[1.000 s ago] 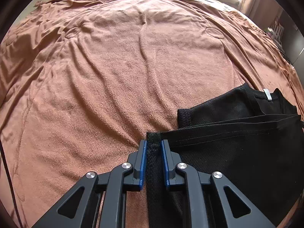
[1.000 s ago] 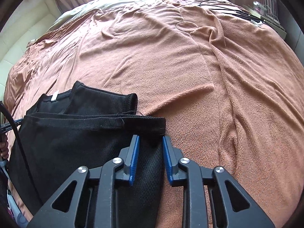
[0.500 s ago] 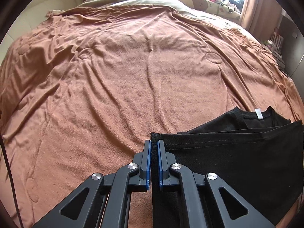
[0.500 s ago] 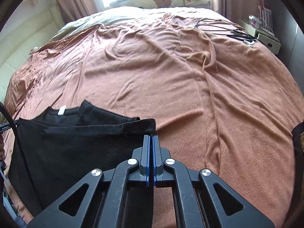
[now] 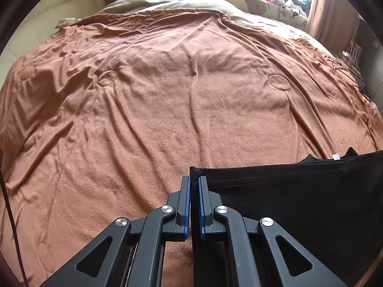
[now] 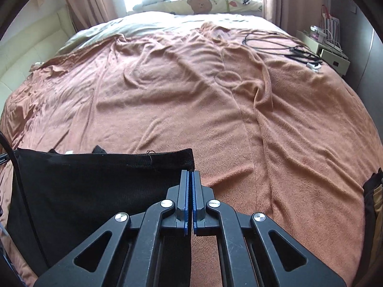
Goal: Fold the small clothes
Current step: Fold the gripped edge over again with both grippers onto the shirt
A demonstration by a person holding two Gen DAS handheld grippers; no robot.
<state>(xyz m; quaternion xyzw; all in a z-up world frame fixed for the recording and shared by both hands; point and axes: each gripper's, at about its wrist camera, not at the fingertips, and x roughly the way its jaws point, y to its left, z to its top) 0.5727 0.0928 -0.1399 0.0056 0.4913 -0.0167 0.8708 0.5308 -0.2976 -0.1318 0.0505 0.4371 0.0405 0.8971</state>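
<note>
both grippers point down at a slant over a bed covered by a rust-brown fleece blanket [image 5: 167, 110], each at one end of the hemmed edge of a black mesh garment [image 5: 299, 203]. the left gripper [image 5: 194, 179] has its blue pads pressed onto the garment's left corner, with a thin strip of black cloth showing between them. the right gripper [image 6: 190, 173] has its pads pressed together on the right corner of the same hem, which runs leftward from it as a nearly straight band. the garment lies low in both views, its hem stretched between the two tools and the rest hanging or lying below toward the near edge of the bed.

a second ago both sets of jaws stood spread on either side of the corners; they have since come together on the cloth. both tools have also risen, so the hem now hides most of the neckline behind it, and more of the far bed and window shows.

a small white tag [image 5: 335, 156] peeks above the hem near the collar; any writing on it is too small to read. black cables [image 6: 282, 45] lie on the blanket's far right.
</note>
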